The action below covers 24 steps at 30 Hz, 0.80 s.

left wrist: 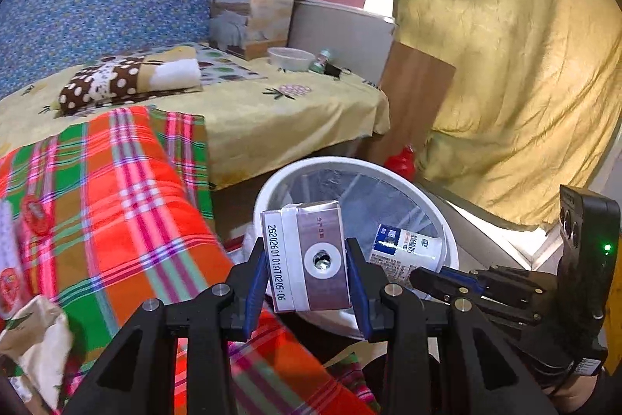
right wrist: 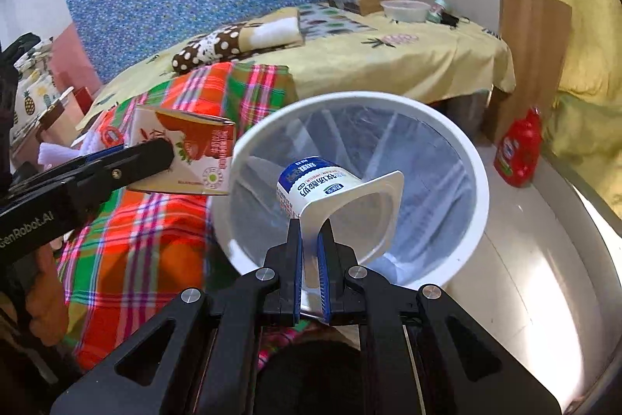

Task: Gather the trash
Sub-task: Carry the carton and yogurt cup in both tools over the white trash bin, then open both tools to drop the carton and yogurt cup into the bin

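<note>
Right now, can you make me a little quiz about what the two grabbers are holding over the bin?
1. True or false: the right hand-held gripper pinches a yogurt cup by its rim.
2. What does the left hand-held gripper hold? A) a red bottle B) a small drink carton C) a bowl
3. Fill in: both items are above or next to the white ____, which has a clear liner.

Key:
1. True. The cup's thin rim is squeezed between the pads.
2. B. The red bottle stands on the floor and the bowl sits on the bed.
3. Bin.
</note>
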{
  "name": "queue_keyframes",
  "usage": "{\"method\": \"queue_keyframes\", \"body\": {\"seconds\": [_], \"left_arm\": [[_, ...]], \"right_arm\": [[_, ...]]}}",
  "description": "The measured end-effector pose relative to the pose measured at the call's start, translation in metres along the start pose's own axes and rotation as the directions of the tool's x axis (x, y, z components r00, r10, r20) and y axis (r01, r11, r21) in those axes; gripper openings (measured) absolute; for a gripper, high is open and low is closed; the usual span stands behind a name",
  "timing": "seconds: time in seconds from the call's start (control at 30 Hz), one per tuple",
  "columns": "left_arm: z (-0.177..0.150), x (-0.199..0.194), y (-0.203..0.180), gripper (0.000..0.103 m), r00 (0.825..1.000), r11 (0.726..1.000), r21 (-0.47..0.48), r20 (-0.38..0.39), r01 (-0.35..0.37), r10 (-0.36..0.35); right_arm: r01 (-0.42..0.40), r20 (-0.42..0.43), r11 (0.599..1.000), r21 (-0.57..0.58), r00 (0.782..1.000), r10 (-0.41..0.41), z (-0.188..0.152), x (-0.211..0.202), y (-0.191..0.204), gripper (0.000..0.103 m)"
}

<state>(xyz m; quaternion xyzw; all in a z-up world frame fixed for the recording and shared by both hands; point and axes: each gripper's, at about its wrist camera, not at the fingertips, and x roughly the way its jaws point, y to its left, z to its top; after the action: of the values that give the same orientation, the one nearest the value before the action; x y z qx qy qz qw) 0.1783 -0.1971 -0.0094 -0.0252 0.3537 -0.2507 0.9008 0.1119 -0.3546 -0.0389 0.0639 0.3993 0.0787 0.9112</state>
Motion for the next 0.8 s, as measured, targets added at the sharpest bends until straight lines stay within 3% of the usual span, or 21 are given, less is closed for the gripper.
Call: {"method": "queue_keyframes", "body": {"seconds": [0.27, 0.43, 0.8], "left_arm": [[-0.002, 0.023, -0.005, 0.039, 0.999, 1.0, 0.015, -0.045, 0.016, -0.016], [0.001, 0.03, -0.008, 0.039, 0.998, 1.0, 0.025, -0.055, 0.012, -0.01], [-0.001, 0.016, -0.008, 0.041, 0.999, 1.0, 0.028, -0.035, 0.012, -0.011]], "right_arm": [[-0.006, -0.03, 1.0, 0.025, 1.0, 0.007, 0.0, 0.002, -0.013, 0.012], [-0.01, -0.029, 0.999, 0.043, 1.0, 0.011, 0.0, 0.0, -0.018, 0.038], [-0.031, 0.017, 0.998, 0.053, 0.999, 0.03, 0.003, -0.012, -0.014, 0.038]]}}
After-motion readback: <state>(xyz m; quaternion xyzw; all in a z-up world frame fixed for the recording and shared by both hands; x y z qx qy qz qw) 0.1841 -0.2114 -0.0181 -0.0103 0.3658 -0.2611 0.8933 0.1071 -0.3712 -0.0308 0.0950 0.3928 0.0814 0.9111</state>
